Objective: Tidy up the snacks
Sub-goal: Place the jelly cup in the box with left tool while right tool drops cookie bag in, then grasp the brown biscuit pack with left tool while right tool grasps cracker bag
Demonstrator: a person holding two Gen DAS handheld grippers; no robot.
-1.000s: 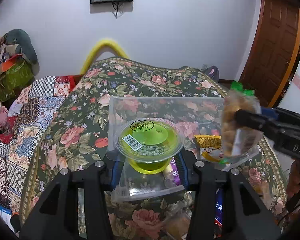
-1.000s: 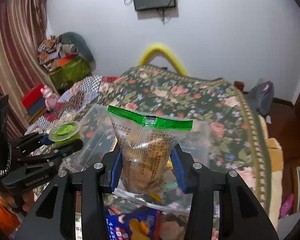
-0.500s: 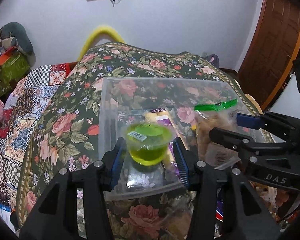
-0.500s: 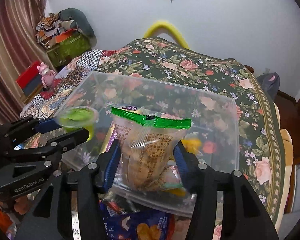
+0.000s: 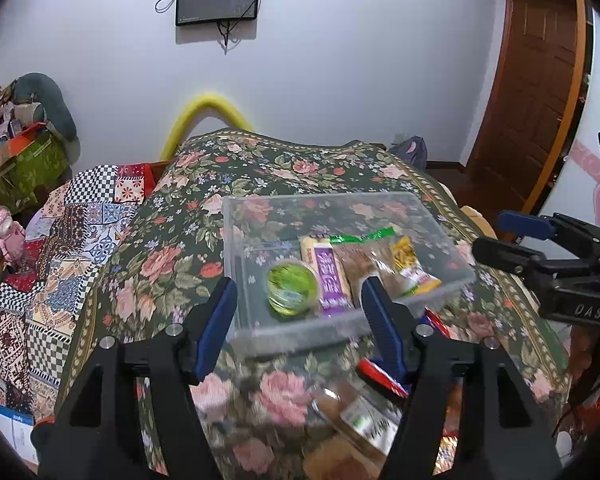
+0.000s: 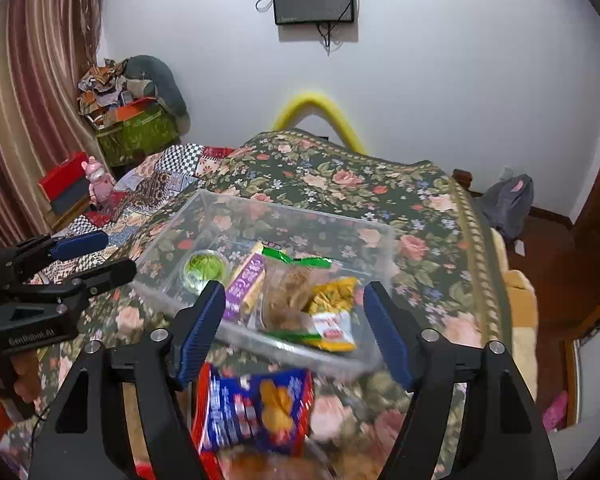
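Observation:
A clear plastic bin [image 5: 236,240] [image 6: 384,256] sits on the floral cloth. Inside lie a green jelly cup [image 5: 292,289] [image 6: 205,271], a purple-and-yellow bar [image 5: 327,276] [image 6: 246,280], a green-topped clear bag of brown snacks [image 5: 362,258] [image 6: 288,292] and a yellow pack [image 5: 410,266] [image 6: 334,312]. My left gripper [image 5: 300,320] is open and empty, just in front of the bin. My right gripper [image 6: 294,328] is open and empty, above the bin's near edge. Each gripper shows in the other's view.
A blue-and-red snack bag [image 6: 256,412] lies in front of the bin, below my right gripper. More loose packs [image 5: 364,420] and a red pack [image 5: 382,376] lie near the front edge. A patchwork cloth [image 5: 60,248] lies left; a wooden door [image 5: 536,100] stands right.
Both grippers opened and pulled back. The jelly cup and the green-topped bag were let go and now lie in the bin.

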